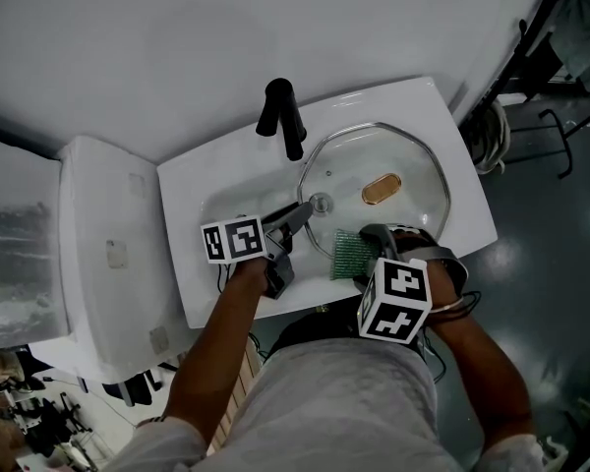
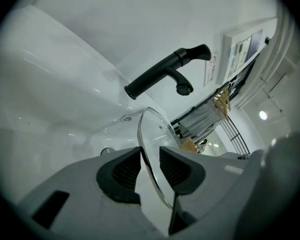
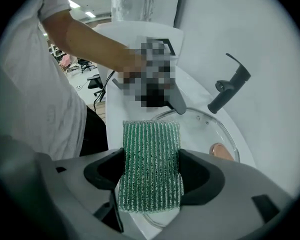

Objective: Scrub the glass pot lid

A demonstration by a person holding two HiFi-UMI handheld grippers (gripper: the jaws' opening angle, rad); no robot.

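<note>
The round glass pot lid [image 1: 403,160] with a metal rim sits over the basin of the white sink [image 1: 202,200]. My left gripper [image 1: 303,214] is shut on the lid near its left edge. In the left gripper view the lid [image 2: 151,129] runs edge-on between the two pads, with the left gripper [image 2: 150,160] closed on its rim. My right gripper [image 1: 372,244] is shut on a green scrub sponge [image 1: 351,255] at the lid's near edge. The sponge [image 3: 151,149] sticks out past the right gripper's jaws [image 3: 150,176], just above the lid [image 3: 202,124].
A black faucet [image 1: 280,116] stands at the back of the sink, also seen as the faucet [image 2: 165,74] in the left gripper view. A brown oval object [image 1: 382,188] shows through the glass. A white toilet [image 1: 108,254] is on the left, and cables and stands [image 1: 531,77] on the right floor.
</note>
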